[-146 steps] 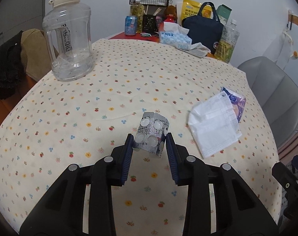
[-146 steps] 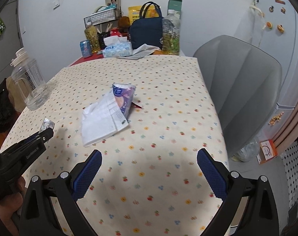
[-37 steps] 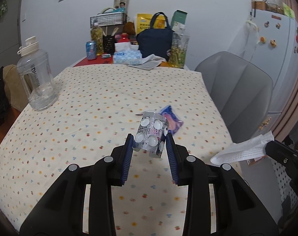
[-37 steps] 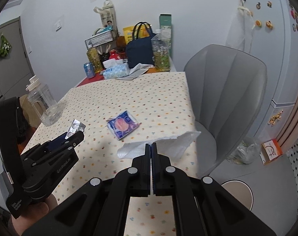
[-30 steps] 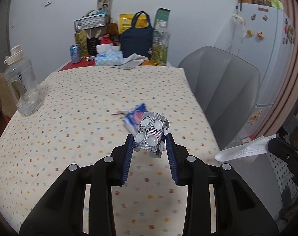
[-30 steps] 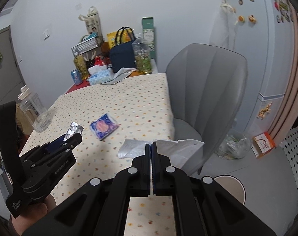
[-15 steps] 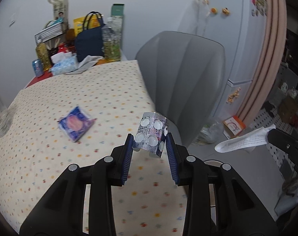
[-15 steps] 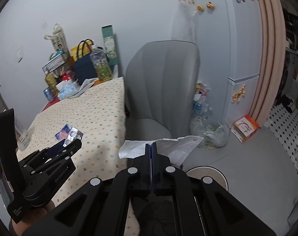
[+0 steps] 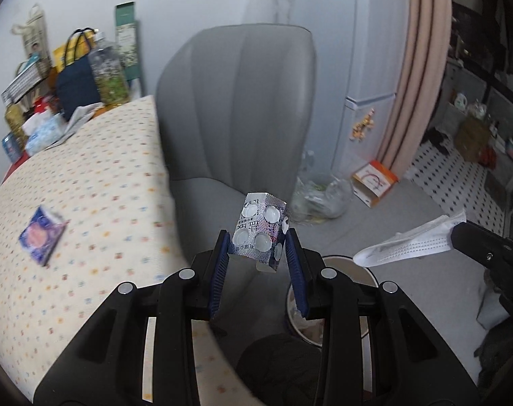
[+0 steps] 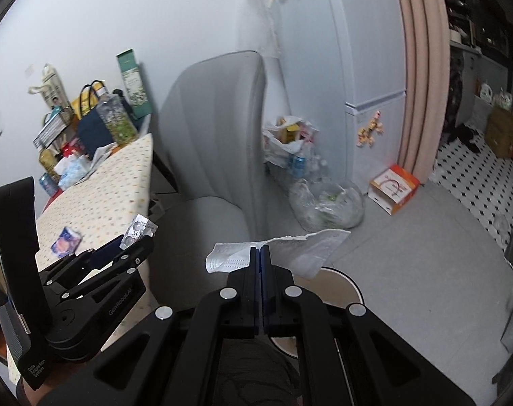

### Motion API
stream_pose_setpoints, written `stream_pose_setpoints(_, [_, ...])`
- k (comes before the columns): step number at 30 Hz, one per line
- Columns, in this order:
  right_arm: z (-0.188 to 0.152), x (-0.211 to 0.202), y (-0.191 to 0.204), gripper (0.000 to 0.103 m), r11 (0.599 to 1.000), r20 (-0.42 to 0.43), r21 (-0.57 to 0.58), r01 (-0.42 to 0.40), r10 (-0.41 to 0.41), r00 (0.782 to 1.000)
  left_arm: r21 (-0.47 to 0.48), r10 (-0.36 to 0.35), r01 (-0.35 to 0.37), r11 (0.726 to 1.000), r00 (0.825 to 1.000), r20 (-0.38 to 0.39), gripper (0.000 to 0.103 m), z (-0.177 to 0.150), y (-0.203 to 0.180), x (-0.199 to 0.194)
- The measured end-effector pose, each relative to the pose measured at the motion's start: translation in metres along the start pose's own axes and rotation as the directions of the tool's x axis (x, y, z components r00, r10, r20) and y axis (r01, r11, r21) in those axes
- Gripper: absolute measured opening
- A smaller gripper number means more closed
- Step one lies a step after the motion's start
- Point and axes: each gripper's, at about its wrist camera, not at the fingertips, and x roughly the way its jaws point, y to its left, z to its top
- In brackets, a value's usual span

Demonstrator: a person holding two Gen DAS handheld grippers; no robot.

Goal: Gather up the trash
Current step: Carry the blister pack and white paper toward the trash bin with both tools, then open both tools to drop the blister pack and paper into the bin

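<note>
Your left wrist camera looks forward and down along the left gripper (image 9: 259, 257), close behind its fingers, toward the grey chair (image 9: 236, 108) and the bin (image 9: 341, 270) on the floor. Your right wrist camera sits just as close behind the right gripper (image 10: 260, 253), facing the same way from further right. Both views share the chair (image 10: 215, 128), the table edge (image 10: 144, 165), the fridge (image 10: 368, 67) and the orange box (image 10: 393, 189); each also catches the other gripper at its side.

Your left gripper (image 9: 259, 264): black angular frame, silver round screws, ribbed blue pads on fingers (image 9: 219, 270). Your right gripper (image 10: 260, 257): same black build, blue pads, white lettering on side body.
</note>
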Motion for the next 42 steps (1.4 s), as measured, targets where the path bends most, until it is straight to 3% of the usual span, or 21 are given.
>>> stream_pose_setpoints(10, [-0.007,0.051,-0.046,0.002,0.997,-0.092,0.062,0.046,-0.040,0.995,0.053,-0.016,0.021,0.998,0.996,-0.083,0.034,0.004,-0.038,0.051])
stream_pose_setpoints(21, [-0.015,0.118,-0.065,0.003,0.995,-0.209,0.065,0.081,-0.066,0.976,0.058,-0.007,0.017,0.998,0.986,-0.165,0.034,0.003,-0.043,0.099])
stream_pose_setpoints(27, [-0.027,0.150,-0.073,0.006,0.992,-0.294,0.090,0.085,-0.055,0.954,0.055,-0.005,0.015,0.998,0.982,-0.190,0.034,-0.001,-0.041,0.110])
stream_pose_setpoints(38, [-0.039,0.144,-0.099,0.008,0.983,-0.319,0.134,0.123,-0.074,0.945,0.082,-0.007,0.023,0.996,0.981,-0.193,0.034,-0.001,-0.053,0.110])
stream_pose_setpoints(39, [-0.040,0.141,-0.101,0.015,0.982,-0.318,0.138,0.129,-0.080,0.945,0.085,-0.008,0.025,0.996,0.981,-0.192,0.034,0.000,-0.053,0.110])
stream_pose_setpoints(40, [-0.040,0.137,-0.104,0.043,0.980,-0.312,0.141,0.137,-0.088,0.946,0.090,-0.012,0.030,0.995,0.981,-0.191,0.034,0.000,-0.057,0.108])
stream_pose_setpoints(41, [-0.040,0.131,-0.106,0.062,0.978,-0.297,0.143,0.150,-0.102,0.949,0.096,-0.016,0.035,0.995,0.982,-0.190,0.034,0.000,-0.061,0.107])
stream_pose_setpoints(42, [-0.040,0.123,-0.108,0.062,0.976,-0.270,0.137,0.171,-0.129,0.954,0.099,-0.020,0.040,0.994,0.982,-0.189,0.034,0.000,-0.064,0.106])
